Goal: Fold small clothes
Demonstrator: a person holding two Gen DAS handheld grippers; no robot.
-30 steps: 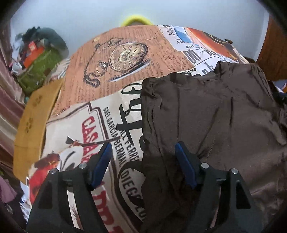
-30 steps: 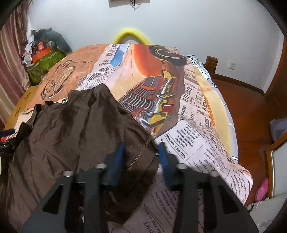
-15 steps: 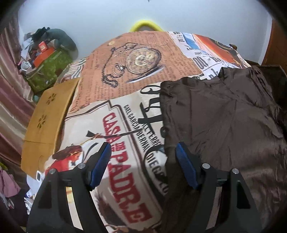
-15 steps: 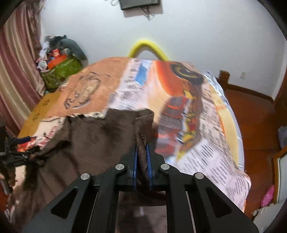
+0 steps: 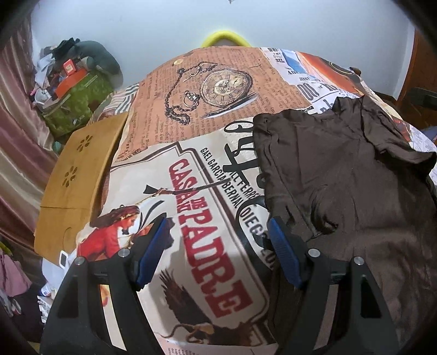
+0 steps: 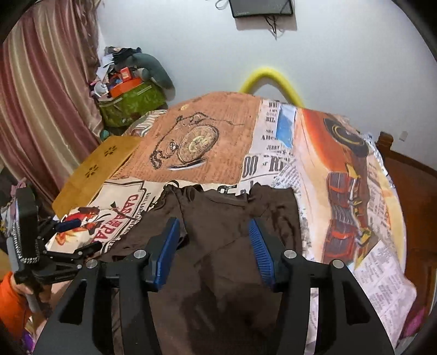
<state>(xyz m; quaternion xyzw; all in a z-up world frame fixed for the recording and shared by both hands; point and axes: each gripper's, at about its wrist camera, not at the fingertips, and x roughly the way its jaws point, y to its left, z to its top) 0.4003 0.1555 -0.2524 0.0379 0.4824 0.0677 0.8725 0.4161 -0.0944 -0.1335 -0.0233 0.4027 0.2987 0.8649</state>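
Right gripper point(image 6: 213, 251) jaws have just been opening, nothing pinched; brown garment point(image 6: 232, 245) lies flat beneath them. Only the right view shows the left gripper point(image 6: 73, 237), spread and empty, left of the garment. Printed bedspread point(image 5: 207, 153); pink curtain point(image 6: 41, 109) far left.

We face a pale wall point(image 6: 341, 54) with a dark screen point(image 6: 260, 7) mounted high, pink striped curtains point(image 6: 41, 95) at left, a wooden bedside table point(image 6: 95, 169), a green bag point(image 6: 131, 106) heaped with clutter — and reddish wood floor point(image 6: 418, 207) at right.
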